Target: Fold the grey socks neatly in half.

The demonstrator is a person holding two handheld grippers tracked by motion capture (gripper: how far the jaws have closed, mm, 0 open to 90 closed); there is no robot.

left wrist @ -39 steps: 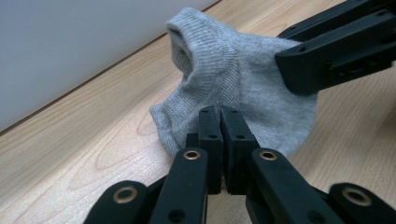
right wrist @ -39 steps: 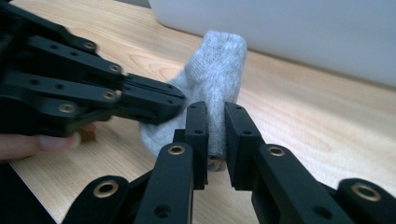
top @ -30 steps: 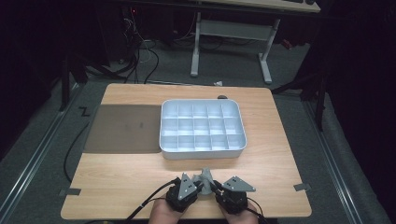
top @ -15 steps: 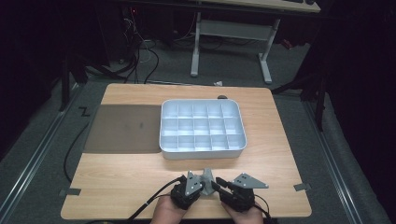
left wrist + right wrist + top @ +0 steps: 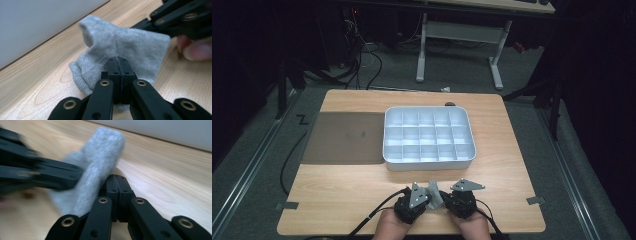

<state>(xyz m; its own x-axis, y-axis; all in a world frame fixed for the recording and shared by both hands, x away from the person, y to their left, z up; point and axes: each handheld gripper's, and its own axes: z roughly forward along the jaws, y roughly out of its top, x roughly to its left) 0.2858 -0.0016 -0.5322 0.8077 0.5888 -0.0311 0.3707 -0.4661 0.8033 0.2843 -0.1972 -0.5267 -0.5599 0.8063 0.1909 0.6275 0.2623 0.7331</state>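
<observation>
A small grey sock (image 5: 434,193) stands bunched up off the wooden table (image 5: 362,185) near its front edge, between my two grippers. My left gripper (image 5: 427,199) is shut on the sock's near lower edge; in the left gripper view the sock (image 5: 125,47) rises behind the closed tips (image 5: 117,59). My right gripper (image 5: 444,200) has just closed its jaws and is shut on the sock's other side. In the right gripper view the sock (image 5: 100,162) runs blurred to the left of the closed tips (image 5: 116,178). The right gripper (image 5: 143,25) pinches the sock's far corner.
A white tray (image 5: 429,162) with several empty compartments sits mid-table just beyond the sock; its wall (image 5: 37,22) looms close. A dark mat (image 5: 342,137) lies to the tray's left. A small dark object (image 5: 450,104) rests behind the tray. Cables trail from both grippers.
The right gripper has shifted slightly left, in toward the sock. The left gripper has stayed in place with the sock.
</observation>
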